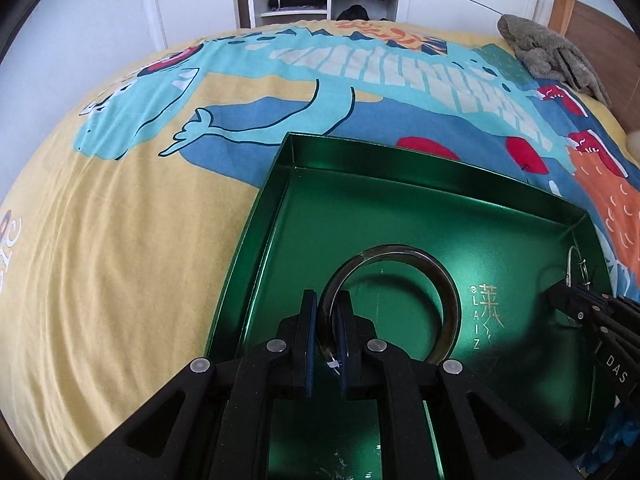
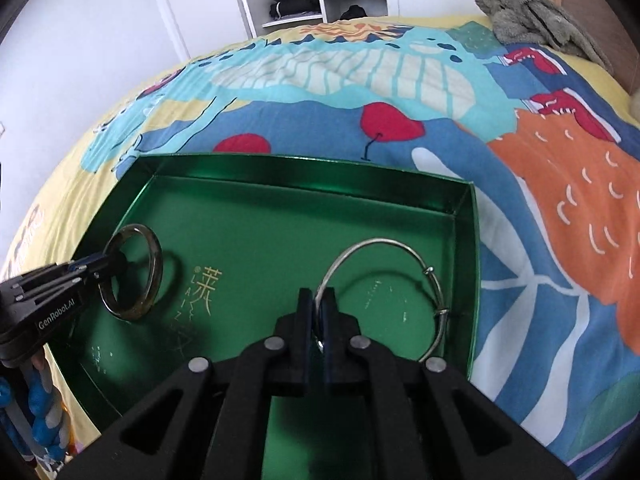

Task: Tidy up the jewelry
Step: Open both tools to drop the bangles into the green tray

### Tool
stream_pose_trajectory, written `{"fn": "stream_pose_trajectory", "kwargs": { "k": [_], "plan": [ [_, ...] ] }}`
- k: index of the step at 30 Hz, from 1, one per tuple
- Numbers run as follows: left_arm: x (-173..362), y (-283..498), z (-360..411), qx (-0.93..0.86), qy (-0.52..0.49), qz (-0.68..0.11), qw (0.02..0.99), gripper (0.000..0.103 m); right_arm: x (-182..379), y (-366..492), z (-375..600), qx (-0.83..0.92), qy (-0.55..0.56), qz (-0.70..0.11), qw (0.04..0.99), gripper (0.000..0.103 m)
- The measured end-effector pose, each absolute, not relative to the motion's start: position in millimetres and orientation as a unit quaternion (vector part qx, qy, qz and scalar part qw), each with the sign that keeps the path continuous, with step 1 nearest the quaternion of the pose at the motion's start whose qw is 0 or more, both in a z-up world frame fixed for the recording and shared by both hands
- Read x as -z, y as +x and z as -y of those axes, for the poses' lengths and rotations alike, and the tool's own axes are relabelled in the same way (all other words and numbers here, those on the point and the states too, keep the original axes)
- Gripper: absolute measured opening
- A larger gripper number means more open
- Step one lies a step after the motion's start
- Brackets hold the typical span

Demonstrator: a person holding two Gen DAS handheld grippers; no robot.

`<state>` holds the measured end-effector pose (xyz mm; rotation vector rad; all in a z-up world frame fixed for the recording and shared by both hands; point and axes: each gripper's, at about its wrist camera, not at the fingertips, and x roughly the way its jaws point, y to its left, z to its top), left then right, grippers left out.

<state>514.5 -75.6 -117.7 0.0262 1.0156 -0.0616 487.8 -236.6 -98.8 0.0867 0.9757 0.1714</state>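
Green foil lines the shallow box (image 2: pixel 256 216) lying on the cartoon-print bedspread (image 1: pixel 120 260), and you are reaching into it with both claws. Your left gripper (image 1: pixel 329 312) is pinching the thick, dark glassy bangle (image 1: pixel 440 280) and holding it above the box's left half. Your right gripper (image 2: pixel 316 304) is clamping the thin silver wire bracelet (image 2: pixel 384 242) over the right half, near the box's right wall.
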Motion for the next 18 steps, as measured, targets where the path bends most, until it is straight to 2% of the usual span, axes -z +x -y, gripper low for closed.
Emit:
{"fn": "stream_pose_trajectory", "kwargs": {
  "k": [1,2,3,4,5,7,11,18],
  "plan": [
    [117.5,515.6,76.8,0.027,0.017,-0.486,0.873,0.011,98.5,487.1,234.6,-0.081,0.033,-0.469,0.879,0.006],
    [117.6,515.9,77.8,0.024,0.024,-0.487,0.873,0.016,97.6,487.5,233.5,-0.079,0.028,-0.471,0.878,0.007],
    [117.4,516.9,78.4,0.022,0.029,-0.489,0.872,0.030,97.0,487.2,233.1,-0.076,0.025,-0.474,0.877,0.009],
    [117.2,518.8,77.7,0.022,0.031,-0.493,0.869,0.039,96.4,486.8,233.3,-0.073,0.025,-0.476,0.876,0.017],
    [116.1,519.1,75.8,0.021,0.030,-0.495,0.868,0.047,95.5,487.2,233.9,-0.070,0.024,-0.479,0.875,0.030],
    [109.0,515.0,71.6,0.025,0.029,-0.490,0.871,0.047,93.2,484.3,237.3,-0.065,0.025,-0.483,0.873,0.036],
    [72.7,497.6,60.8,0.027,0.034,-0.465,0.884,0.047,72.2,465.7,245.5,-0.066,0.034,-0.467,0.881,0.036],
    [-30.2,420.5,25.4,0.019,0.043,-0.386,0.922,0.047,-24.7,383.0,254.8,-0.093,0.034,-0.388,0.916,0.036]
  ]
}}
